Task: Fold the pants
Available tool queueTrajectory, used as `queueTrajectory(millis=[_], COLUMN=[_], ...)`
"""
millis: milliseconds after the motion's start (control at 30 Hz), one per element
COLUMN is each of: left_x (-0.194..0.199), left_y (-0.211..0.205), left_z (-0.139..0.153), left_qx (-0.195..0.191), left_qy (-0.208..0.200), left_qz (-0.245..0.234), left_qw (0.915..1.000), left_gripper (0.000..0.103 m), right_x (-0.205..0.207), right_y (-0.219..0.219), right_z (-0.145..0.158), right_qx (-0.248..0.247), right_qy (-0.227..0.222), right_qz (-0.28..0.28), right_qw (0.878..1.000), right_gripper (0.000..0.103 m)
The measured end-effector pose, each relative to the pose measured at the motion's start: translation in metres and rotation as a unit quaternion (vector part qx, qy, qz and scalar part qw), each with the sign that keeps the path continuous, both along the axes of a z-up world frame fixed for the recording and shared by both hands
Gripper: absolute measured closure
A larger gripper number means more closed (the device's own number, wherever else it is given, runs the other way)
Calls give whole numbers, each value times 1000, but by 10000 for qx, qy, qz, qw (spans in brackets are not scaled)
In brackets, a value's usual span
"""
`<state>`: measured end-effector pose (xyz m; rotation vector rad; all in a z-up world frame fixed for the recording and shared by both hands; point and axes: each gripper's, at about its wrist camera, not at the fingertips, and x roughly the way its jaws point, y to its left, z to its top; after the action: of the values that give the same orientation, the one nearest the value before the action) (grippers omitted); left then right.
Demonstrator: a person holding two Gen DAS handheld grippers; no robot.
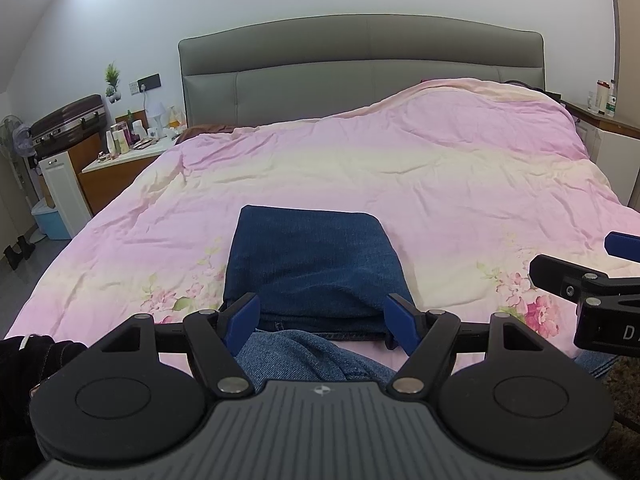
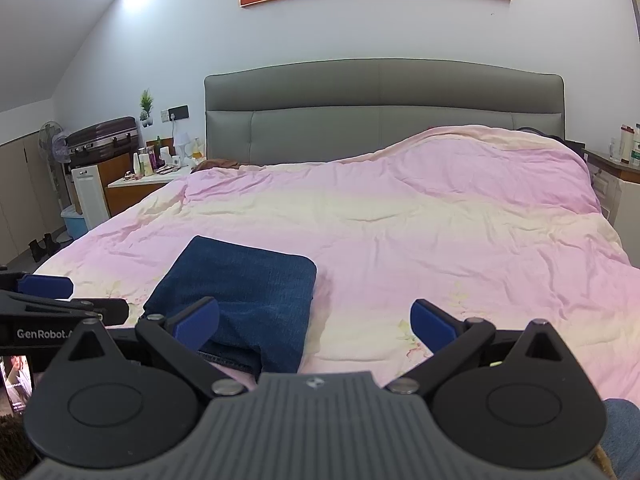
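Dark blue jeans (image 1: 316,264) lie folded into a flat rectangle on the pink floral duvet (image 1: 360,168), near the bed's front edge. My left gripper (image 1: 323,318) stands open just in front of the fold's near edge, its blue pads either side and nothing between them. In the right wrist view the same folded jeans (image 2: 248,296) sit to the left of centre. My right gripper (image 2: 316,322) is open too; its left pad (image 2: 198,320) overlaps the near edge of the jeans and its right pad hangs over bare duvet. The left gripper (image 2: 48,286) shows at that view's left edge.
A grey headboard (image 1: 360,64) backs the bed. A cluttered bedside table (image 1: 132,148), a suitcase (image 1: 68,118) and a fan stand at the left. A shelf with bottles (image 1: 604,100) is at the right. A person's knees in lighter denim (image 1: 304,354) press against the bed's front edge.
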<state>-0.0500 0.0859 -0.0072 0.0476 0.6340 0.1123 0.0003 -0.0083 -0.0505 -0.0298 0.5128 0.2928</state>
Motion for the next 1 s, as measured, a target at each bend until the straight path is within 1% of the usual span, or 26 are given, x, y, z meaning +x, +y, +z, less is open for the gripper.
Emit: queueTrajectory(millis=[633, 1000], left_x=[-2, -3], left_y=[3, 0], left_z=[2, 1], left_qx=[-29, 32], left_qy=[-54, -101], left_qz=[-94, -211], left_qw=[9999, 9997], left_gripper=[20, 22], right_x=[-2, -3], right_y=[-1, -3], right_z=[4, 4], right_qx=[54, 90], right_qy=[-8, -12], right_qz=[-47, -53], right_qw=[10000, 9999], right_gripper=[5, 5])
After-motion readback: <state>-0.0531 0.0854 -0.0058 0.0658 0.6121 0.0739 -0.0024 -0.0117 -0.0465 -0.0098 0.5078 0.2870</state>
